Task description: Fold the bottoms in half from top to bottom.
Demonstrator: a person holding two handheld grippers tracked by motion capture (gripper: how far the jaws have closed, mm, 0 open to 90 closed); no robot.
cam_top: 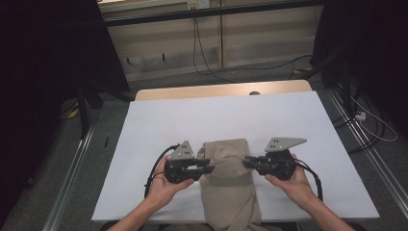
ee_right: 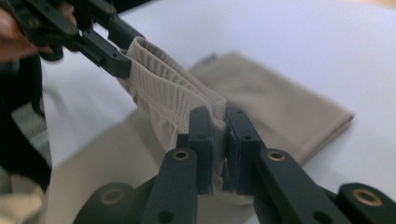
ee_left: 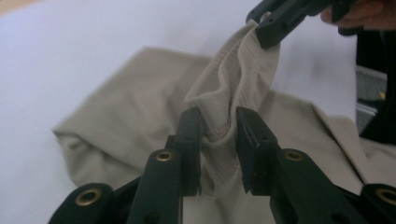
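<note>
Both grippers clamp the ribbed waistband of a beige garment point(cam_top: 230, 187): left gripper point(ee_left: 218, 135) with cloth bunched between its jaws, right gripper point(ee_right: 219, 126) pinching tighter. It lies mid-table, its lower part hanging over the near edge. Soft, light and limp, it will likely sag and slip; hold the thicker band. White table cover point(cam_top: 159, 120) is smooth, with dark floor and cables beyond
</note>
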